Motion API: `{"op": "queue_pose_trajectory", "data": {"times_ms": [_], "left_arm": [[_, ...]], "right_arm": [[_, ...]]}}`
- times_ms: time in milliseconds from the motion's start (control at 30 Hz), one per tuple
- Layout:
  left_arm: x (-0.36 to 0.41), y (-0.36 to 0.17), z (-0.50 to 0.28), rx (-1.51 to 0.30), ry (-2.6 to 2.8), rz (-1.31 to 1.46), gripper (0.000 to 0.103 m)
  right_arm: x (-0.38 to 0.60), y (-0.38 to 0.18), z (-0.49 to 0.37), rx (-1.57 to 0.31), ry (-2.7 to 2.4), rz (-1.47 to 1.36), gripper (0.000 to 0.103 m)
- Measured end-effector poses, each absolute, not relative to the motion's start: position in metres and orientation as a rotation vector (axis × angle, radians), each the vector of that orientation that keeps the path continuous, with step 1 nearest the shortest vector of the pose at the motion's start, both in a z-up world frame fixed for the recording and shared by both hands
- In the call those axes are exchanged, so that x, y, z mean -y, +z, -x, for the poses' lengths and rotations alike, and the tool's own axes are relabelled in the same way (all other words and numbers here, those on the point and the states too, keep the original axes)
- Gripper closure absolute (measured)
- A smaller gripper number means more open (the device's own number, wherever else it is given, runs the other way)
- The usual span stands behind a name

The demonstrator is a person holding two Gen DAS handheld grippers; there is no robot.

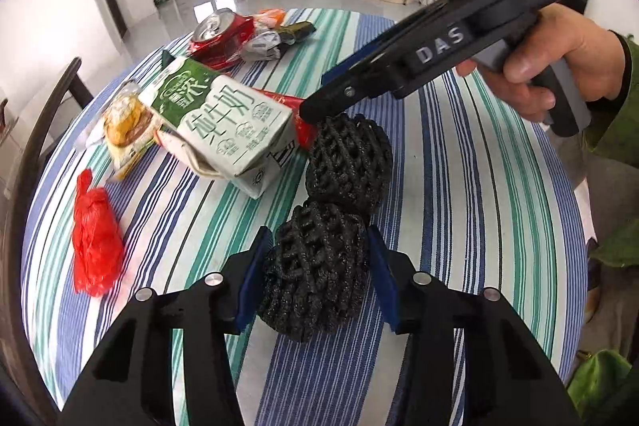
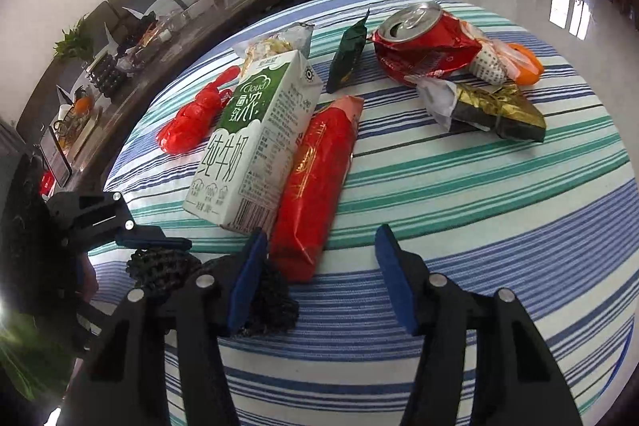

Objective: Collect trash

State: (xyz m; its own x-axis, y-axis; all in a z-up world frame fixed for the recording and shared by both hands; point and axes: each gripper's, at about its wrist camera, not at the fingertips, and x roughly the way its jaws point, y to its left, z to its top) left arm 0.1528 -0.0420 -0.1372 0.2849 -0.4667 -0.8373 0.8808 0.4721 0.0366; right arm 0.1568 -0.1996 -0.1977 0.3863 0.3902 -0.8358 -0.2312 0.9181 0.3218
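Observation:
My left gripper (image 1: 318,232) is shut on a black foam net (image 1: 315,266), with a blue pad against each side of it. A second black net (image 1: 347,162) lies just beyond, touching the first. In the left wrist view, the tip of my right gripper (image 1: 315,110) is over that second net and the end of a red wrapper (image 2: 319,178). My right gripper (image 2: 321,230) stands open: the wrapper's near end lies by its left pad and nothing is pinched. A green and white milk carton (image 2: 255,142) lies beside the wrapper.
On the striped tablecloth (image 2: 479,206) lie a crushed red can (image 2: 423,46), a red plastic bag (image 1: 96,242), a dark green sachet (image 2: 347,54), a green-gold wrapper (image 2: 499,110) and a yellow snack pack (image 1: 124,122). A dark chair back (image 1: 48,130) stands at the left edge.

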Motion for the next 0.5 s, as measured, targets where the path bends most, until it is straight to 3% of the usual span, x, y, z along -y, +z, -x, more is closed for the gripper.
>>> {"op": "queue_pose_trajectory", "data": {"times_ms": [33,100,500], "left_arm": [[0.04,-0.137,-0.153,-0.882,-0.954,-0.545,0.059],[0.036,-0.136,-0.149,-0.891,-0.906,-0.505,0.06],[-0.017,-0.113,-0.1,-0.902,-0.394,-0.081,0.06]], "right_arm": [[0.199,-0.2,-0.158,-1.116,0.409,-0.173,0.061],[0.2,-0.201,-0.159,-1.12,0.409,-0.182,0.083],[0.24,-0.181,-0.075,-1.05,0.405,-0.018,0.085]]}}
